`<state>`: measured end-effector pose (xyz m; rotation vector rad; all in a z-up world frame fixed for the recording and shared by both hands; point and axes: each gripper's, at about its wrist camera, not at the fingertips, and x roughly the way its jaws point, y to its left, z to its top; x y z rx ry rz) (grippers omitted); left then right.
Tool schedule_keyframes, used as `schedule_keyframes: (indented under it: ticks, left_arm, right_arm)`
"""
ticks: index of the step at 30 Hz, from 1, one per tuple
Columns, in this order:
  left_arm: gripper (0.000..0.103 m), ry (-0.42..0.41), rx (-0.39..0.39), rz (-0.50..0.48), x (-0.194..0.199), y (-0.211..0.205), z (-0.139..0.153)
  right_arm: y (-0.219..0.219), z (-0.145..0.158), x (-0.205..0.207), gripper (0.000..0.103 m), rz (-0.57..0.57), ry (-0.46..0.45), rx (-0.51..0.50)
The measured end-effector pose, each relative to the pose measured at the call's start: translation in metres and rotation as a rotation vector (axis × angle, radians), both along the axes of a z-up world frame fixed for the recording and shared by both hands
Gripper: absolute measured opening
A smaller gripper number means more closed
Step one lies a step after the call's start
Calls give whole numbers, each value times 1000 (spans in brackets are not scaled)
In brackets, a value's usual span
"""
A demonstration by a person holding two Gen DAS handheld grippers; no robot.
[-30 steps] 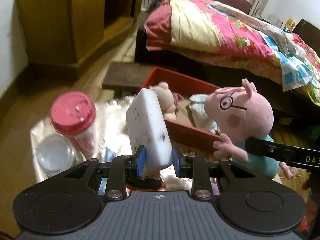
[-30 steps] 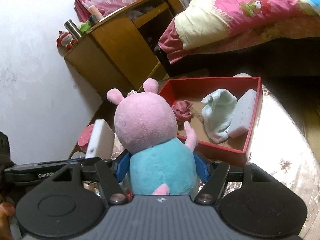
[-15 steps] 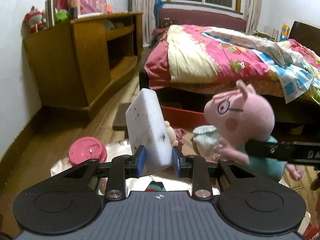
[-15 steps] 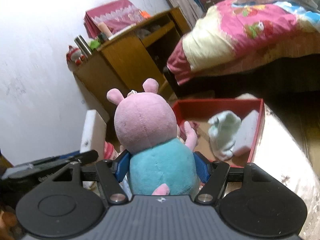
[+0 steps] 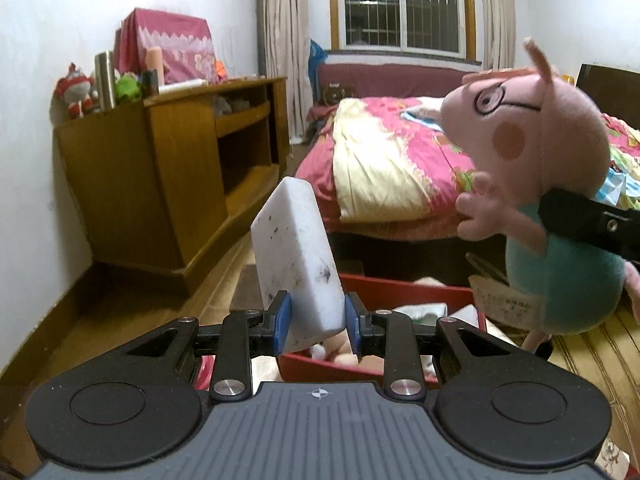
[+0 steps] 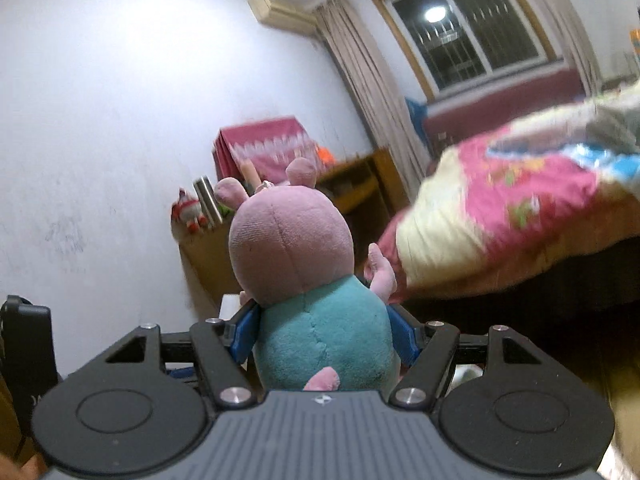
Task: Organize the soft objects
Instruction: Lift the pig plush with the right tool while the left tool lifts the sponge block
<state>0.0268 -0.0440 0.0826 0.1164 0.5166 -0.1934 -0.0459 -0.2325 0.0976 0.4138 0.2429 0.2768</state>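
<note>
My left gripper is shut on a white sponge block with dark specks, held upright and tilted left, high above the red box. My right gripper is shut on the teal body of a pink pig plush, seen from behind. The plush also shows at the right of the left wrist view, lifted well above the box, with a right gripper finger across its body. The box holds a pale cloth and a small plush, mostly hidden.
A wooden cabinet with toys and a flask on top stands at the left wall. A bed with a pink and yellow quilt lies behind the box. Wood floor runs between them. A window is at the back.
Both grippers have risen and tipped upward with their loads. The box and the pink-lidded jar have dropped low or out of view, and the room's back wall and window have come in.
</note>
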Motion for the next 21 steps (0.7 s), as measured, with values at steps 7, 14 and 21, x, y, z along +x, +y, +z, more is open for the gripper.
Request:
schedule_keyframes:
  ticks: [7, 14, 21]
  left_arm:
    - [29, -29, -18, -1, 5, -3, 7]
    - [30, -86, -16, -8, 12, -10, 15]
    - [30, -107, -11, -17, 23, -19, 17]
  right_arm:
    - [-1, 8, -9, 39, -48, -87, 17]
    - [-5, 11, -12, 39, -80, -131, 19]
    - [-7, 12, -13, 39, -113, -163, -7]
